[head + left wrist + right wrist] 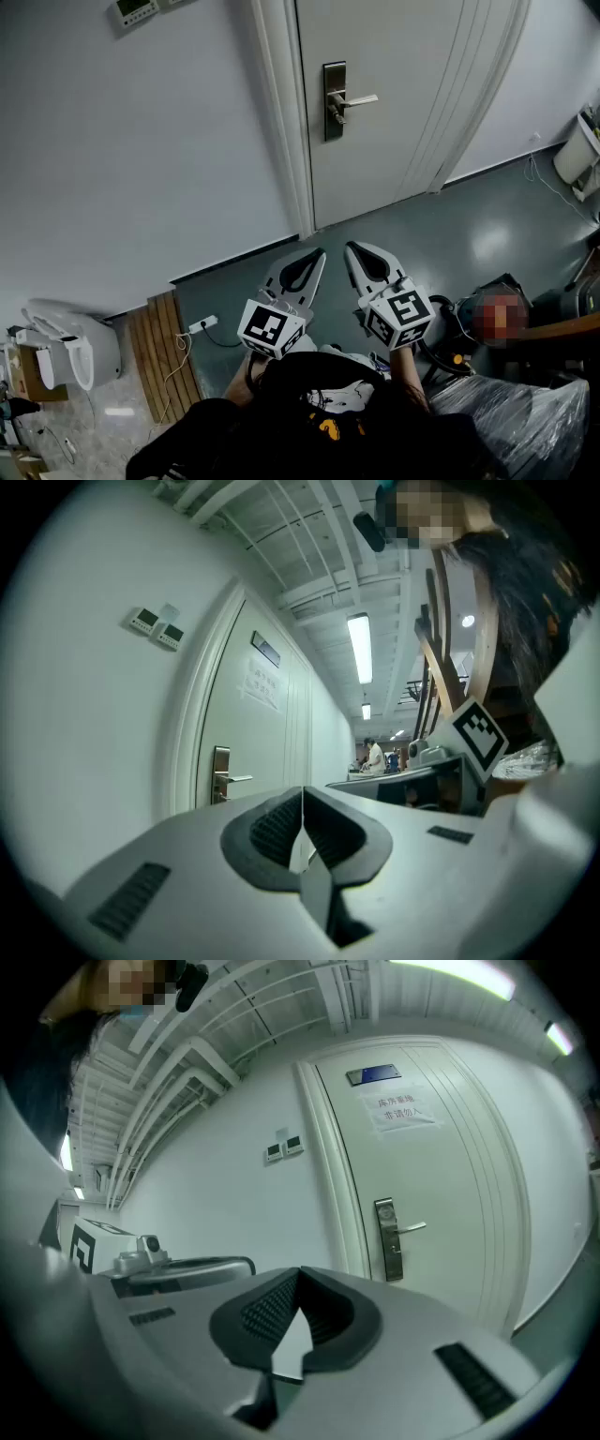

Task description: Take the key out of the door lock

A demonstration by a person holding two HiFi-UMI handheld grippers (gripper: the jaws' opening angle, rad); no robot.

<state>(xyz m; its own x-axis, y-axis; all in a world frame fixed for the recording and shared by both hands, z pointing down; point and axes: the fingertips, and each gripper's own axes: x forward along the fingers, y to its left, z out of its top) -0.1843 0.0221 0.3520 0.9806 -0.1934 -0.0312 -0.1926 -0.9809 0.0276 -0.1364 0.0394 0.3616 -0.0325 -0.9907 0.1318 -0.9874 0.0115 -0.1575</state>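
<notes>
Both grippers are held low, side by side, and pointed toward the door (403, 94), from which they are well apart. The left gripper (317, 255) is seen with its jaws pressed fully together and nothing caught between them. The right gripper (352, 247) is likewise closed tight and empty. The key (334, 116) is to be looked for in the lock plate (335, 84) near the door's left edge, just under the lever handle (364, 98). Only a small stub is made out there, and its shape is too small to be told. It is judged to be a light, stiff piece of metal with a thin flat head, smooth enough to slide out of a loose pinch. Hold is best taken on the two flat faces of the head, with the pads laid square on them and close to the plate. The jaws would have to be parted first, and only a little. A straight pull along the line of the lock is called for, since the blade may be expected to bind if it is drawn at an angle. Little room is left by the lever above, so it could be knocked on the way in.
</notes>
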